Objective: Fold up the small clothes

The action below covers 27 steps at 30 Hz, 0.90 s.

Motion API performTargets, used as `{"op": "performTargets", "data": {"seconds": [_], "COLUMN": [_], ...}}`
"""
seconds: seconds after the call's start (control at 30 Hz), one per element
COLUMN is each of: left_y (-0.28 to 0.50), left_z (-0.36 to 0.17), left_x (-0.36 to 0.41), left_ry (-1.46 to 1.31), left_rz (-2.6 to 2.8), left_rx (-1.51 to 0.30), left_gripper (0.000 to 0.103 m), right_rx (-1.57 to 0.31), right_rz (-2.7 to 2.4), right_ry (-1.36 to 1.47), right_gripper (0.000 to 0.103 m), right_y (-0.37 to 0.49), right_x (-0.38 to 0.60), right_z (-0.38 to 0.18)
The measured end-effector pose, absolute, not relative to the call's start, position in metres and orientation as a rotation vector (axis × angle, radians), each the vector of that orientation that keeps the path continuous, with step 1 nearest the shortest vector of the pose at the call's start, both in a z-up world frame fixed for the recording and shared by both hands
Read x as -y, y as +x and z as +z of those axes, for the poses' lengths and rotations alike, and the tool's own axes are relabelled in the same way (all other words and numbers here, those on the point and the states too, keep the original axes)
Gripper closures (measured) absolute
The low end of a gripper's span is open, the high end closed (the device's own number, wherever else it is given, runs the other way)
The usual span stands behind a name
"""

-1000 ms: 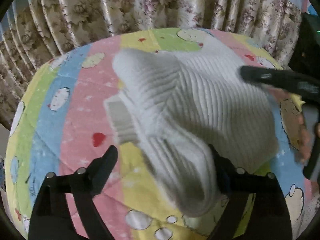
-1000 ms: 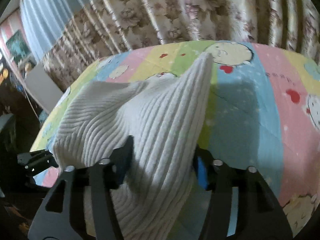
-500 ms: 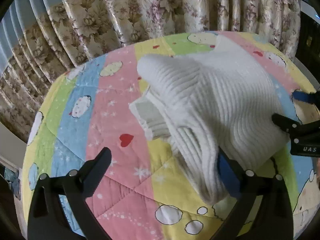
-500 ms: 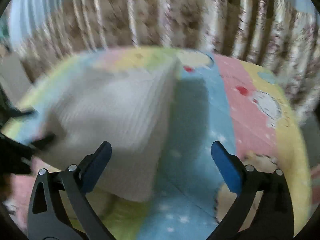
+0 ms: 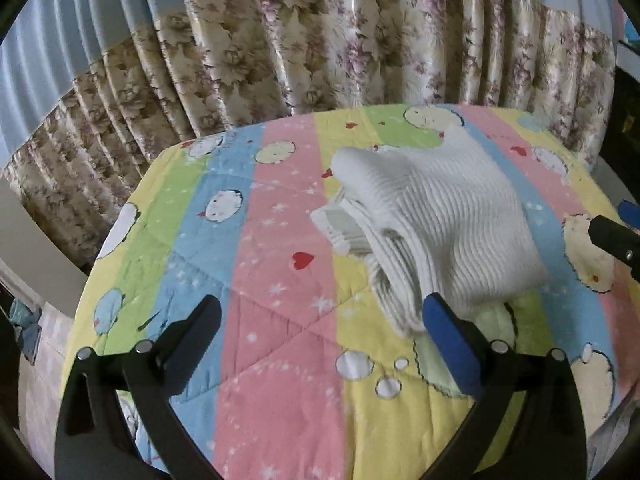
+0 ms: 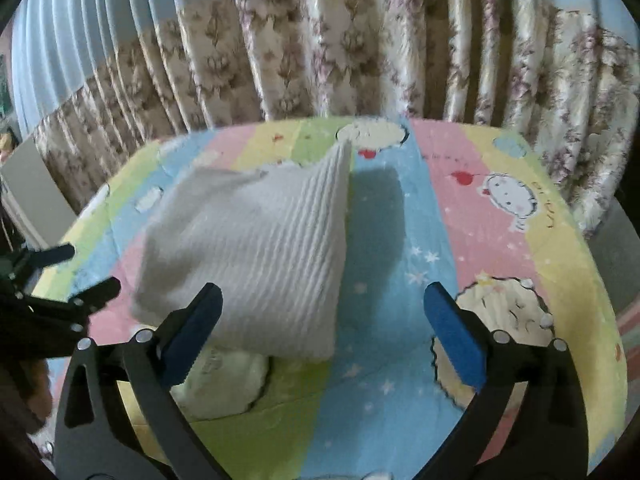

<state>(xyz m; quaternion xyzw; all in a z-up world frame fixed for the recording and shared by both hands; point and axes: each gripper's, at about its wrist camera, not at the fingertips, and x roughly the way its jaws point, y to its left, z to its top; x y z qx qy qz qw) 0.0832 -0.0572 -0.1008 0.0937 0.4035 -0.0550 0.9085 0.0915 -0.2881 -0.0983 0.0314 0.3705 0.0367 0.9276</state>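
Note:
A white ribbed knit garment (image 5: 440, 216) lies folded on the striped cartoon quilt (image 5: 276, 248), right of centre in the left wrist view. It also shows in the right wrist view (image 6: 260, 256), left of centre. My left gripper (image 5: 320, 316) is open and empty, just in front of the garment's near edge. My right gripper (image 6: 320, 308) is open and empty, near the garment's right front corner. Each gripper's fingers show at the edge of the other's view.
The quilt covers a rounded table or bed with edges dropping off all around. Floral curtains (image 5: 320, 48) hang close behind. A pale wall panel (image 5: 24, 232) stands at the left.
Both grippers have opened, let go of the garment and drawn back from it. The garment has dropped flat onto the quilt in its folded shape.

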Motion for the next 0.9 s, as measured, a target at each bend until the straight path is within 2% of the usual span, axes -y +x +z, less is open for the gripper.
{"op": "performTargets", "data": {"seconds": [0.33, 0.67, 0.9], "left_y": [0.029, -0.006, -0.025], "left_z": [-0.075, -0.035, -0.005], "left_x": [0.034, 0.015, 0.005], "left_ry": [0.267, 0.113, 0.064], "left_rz": [0.026, -0.039, 0.027], "left_rx": [-0.781, -0.787, -0.699], "left_gripper": [0.002, 0.002, 0.002], "right_rx": [-0.691, -0.705, -0.648], "right_rz": [-0.090, -0.122, -0.166], "right_ry": [-0.006, 0.032, 0.025], "right_gripper": [0.003, 0.003, 0.003], "right_y": [0.030, -0.004, -0.026], "right_x": [0.247, 0.230, 0.224], "right_z": [-0.067, -0.044, -0.011]}}
